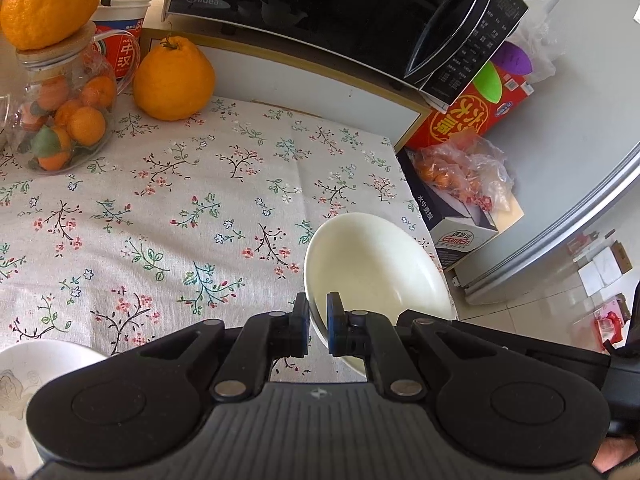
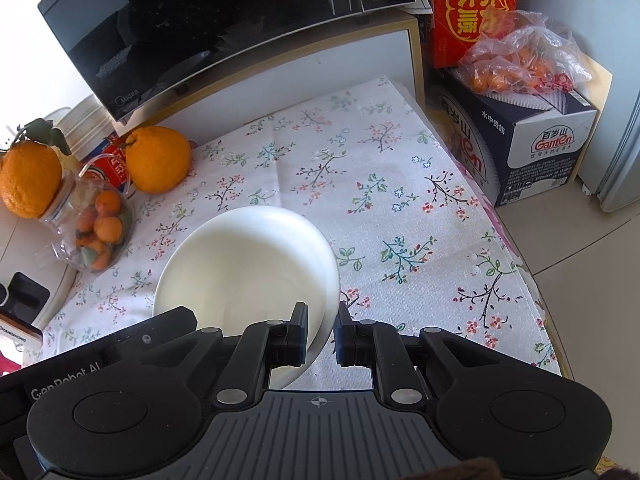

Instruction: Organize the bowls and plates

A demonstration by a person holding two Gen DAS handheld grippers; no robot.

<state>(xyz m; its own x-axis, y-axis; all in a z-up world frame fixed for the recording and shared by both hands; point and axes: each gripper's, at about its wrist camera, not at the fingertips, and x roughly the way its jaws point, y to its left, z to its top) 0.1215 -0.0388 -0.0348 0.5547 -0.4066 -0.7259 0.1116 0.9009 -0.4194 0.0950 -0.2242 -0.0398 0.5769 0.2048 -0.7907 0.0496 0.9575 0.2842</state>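
Note:
My left gripper (image 1: 318,326) is shut on the near rim of a plain white bowl (image 1: 372,268) and holds it tilted above the right part of the floral tablecloth (image 1: 160,216). My right gripper (image 2: 322,330) is shut on the rim of a white plate (image 2: 248,268), seen from its underside, held tilted above the tablecloth (image 2: 400,208). Another white dish with a faint flower pattern (image 1: 28,368) lies at the near left of the left wrist view, partly hidden by the gripper body.
A black microwave (image 1: 320,0) stands on a cabinet behind the table. Two large oranges (image 1: 174,80) (image 1: 48,0) and a jar of small oranges (image 1: 68,120) sit at the back left. Boxes and a bag of fruit (image 2: 520,64) stand beside the table's right edge.

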